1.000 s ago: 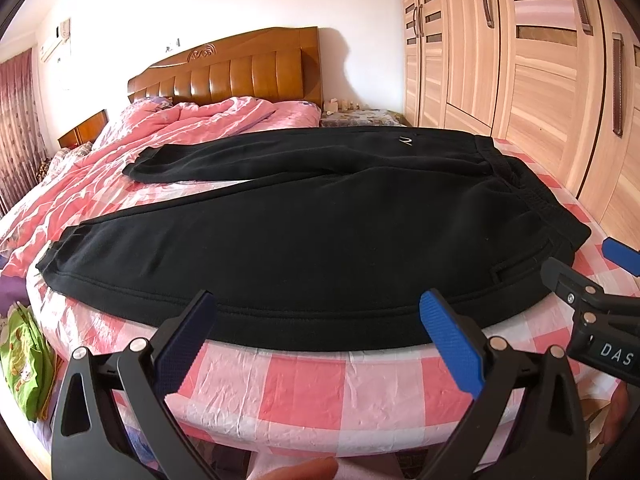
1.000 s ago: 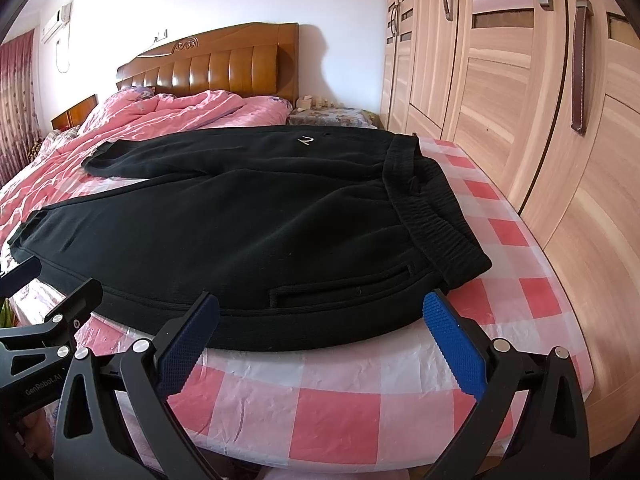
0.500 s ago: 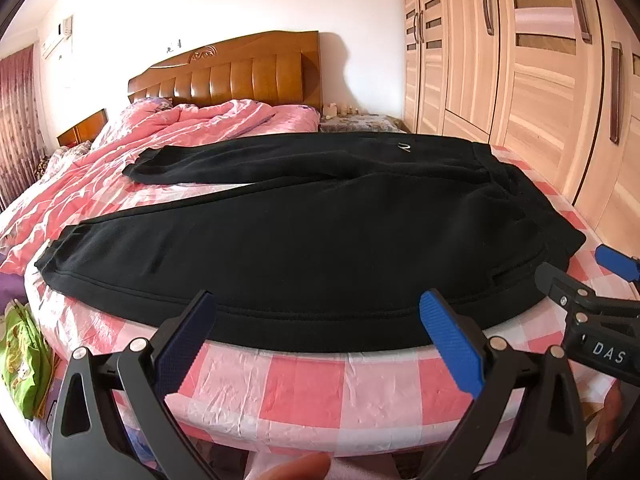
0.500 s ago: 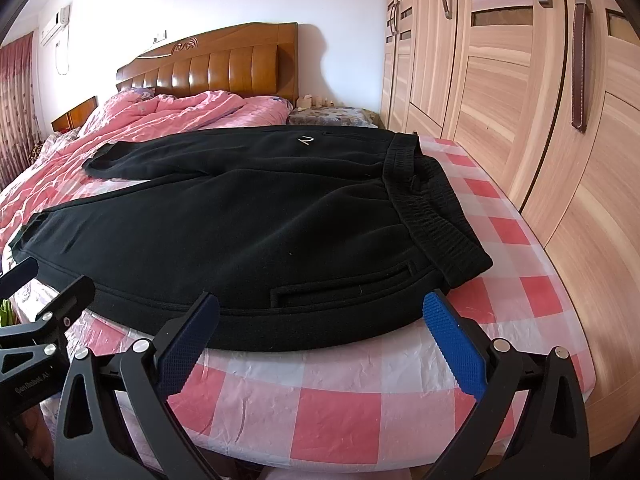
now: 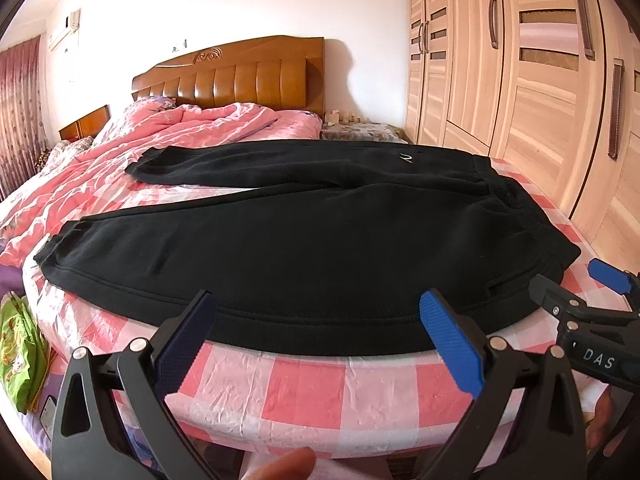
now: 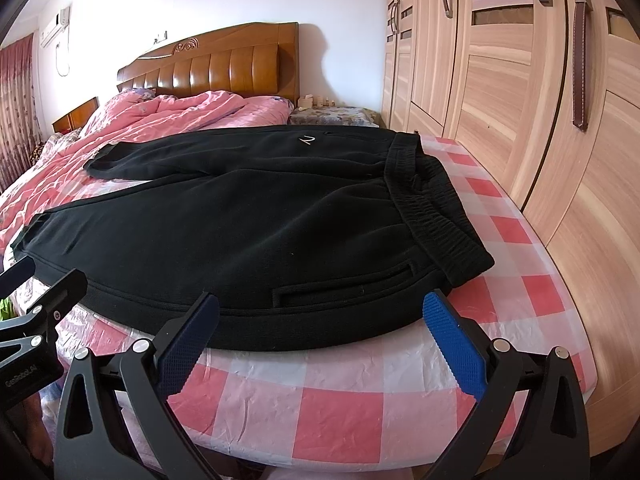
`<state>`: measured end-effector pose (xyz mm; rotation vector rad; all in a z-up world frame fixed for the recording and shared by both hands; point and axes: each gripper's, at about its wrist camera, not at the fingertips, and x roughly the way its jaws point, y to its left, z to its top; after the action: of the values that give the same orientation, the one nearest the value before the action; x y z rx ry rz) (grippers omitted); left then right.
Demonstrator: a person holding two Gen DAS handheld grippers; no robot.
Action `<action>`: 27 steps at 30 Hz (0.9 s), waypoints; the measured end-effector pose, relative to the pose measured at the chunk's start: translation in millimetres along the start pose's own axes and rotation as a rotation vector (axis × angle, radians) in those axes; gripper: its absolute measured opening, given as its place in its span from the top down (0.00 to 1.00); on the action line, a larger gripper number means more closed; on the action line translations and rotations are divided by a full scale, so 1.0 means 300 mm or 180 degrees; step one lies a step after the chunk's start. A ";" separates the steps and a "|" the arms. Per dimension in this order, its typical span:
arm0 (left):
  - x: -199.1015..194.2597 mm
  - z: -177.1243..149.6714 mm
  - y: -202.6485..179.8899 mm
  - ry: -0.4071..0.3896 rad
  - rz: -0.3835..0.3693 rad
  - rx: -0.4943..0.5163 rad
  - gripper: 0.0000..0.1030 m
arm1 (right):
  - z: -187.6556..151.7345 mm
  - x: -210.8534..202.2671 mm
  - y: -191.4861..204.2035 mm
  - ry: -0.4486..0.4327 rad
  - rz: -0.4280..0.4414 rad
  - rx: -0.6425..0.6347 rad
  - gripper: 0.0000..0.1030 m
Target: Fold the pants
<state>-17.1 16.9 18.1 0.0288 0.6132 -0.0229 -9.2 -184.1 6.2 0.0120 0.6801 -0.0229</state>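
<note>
Black pants (image 5: 304,240) lie flat on the bed, waistband at the right, both legs stretching left; they also show in the right wrist view (image 6: 248,224). My left gripper (image 5: 320,316) is open and empty, just short of the near leg's hem edge. My right gripper (image 6: 320,316) is open and empty, at the near edge by the pocket and waistband (image 6: 432,216). The right gripper also shows at the right of the left wrist view (image 5: 568,288); the left gripper shows at the left of the right wrist view (image 6: 44,280).
A pink checked sheet (image 6: 332,408) covers the bed. A pink quilt (image 5: 168,132) is bunched by the wooden headboard (image 5: 248,76). Wooden wardrobe doors (image 6: 540,92) stand close along the right. A green bag (image 5: 16,360) sits low at the left.
Both grippers have edged slightly forward toward the pants' near edge. The pants have not moved.
</note>
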 end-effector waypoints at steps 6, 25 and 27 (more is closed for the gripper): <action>0.002 -0.001 0.005 0.0023 0.0003 -0.0030 0.01 | -0.002 0.000 0.003 0.0010 0.0005 0.0005 0.04; 0.061 -0.021 0.022 0.0294 0.0045 -0.0088 0.01 | -0.009 0.035 -0.010 0.0060 0.0103 0.0023 0.04; 0.073 -0.024 0.029 0.0311 0.0010 -0.0122 0.01 | 0.013 0.057 -0.023 0.0068 0.0124 0.0041 0.04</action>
<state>-3.1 25.5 -0.4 -0.0063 0.7112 -0.0068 6.3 -191.2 -1.6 0.0377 0.7011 0.0103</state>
